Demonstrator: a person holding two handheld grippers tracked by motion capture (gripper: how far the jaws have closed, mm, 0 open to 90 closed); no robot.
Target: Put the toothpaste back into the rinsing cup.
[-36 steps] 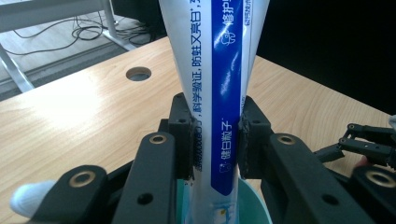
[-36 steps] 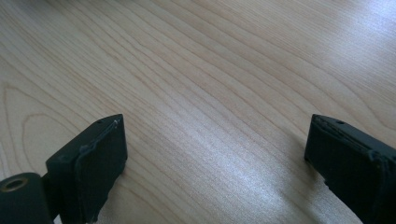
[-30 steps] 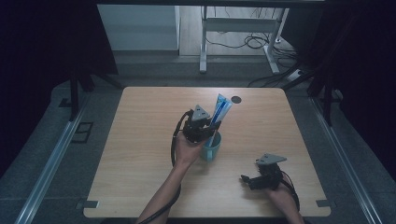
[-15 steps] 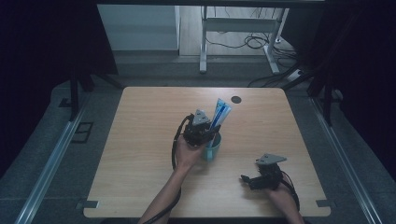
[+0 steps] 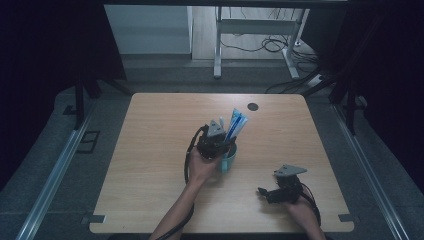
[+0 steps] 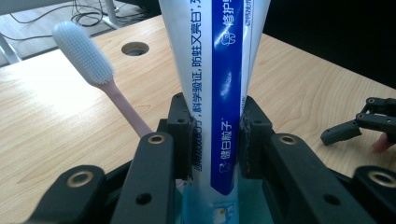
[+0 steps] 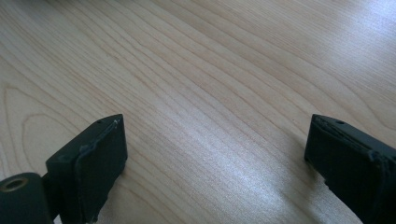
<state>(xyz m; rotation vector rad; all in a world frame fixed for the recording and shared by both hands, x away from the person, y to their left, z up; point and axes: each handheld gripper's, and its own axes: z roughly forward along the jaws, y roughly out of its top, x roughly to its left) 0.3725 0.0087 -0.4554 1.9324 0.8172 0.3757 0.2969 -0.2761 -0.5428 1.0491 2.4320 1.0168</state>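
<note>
A: How is the left gripper point(image 6: 215, 144) now?

B: Its two jaws pinch the toothpaste tube point(image 6: 219, 88) from both sides. The tube stands upright, with its lower end inside the blue cup point(image 5: 227, 159), near the middle of the table point(image 5: 150, 150). A pink toothbrush point(image 6: 93, 70) stands in the same cup, just beside the tube.

A: And the right gripper point(image 7: 215, 158)?

B: It rests low over the bare wood near the front right corner, jaws spread wide, nothing between them. It is well apart from the cup.

A: How far is the work, you think?

B: I judge the tube is almost placed. The toothbrush is already in the cup. What is left is to let go of the tube and take the hand away.

A: What differs from one second ago?

B: In the high view the tube and the left hand point(image 5: 202, 167) sit a little lower and closer to the cup. The right hand has not moved.
</note>
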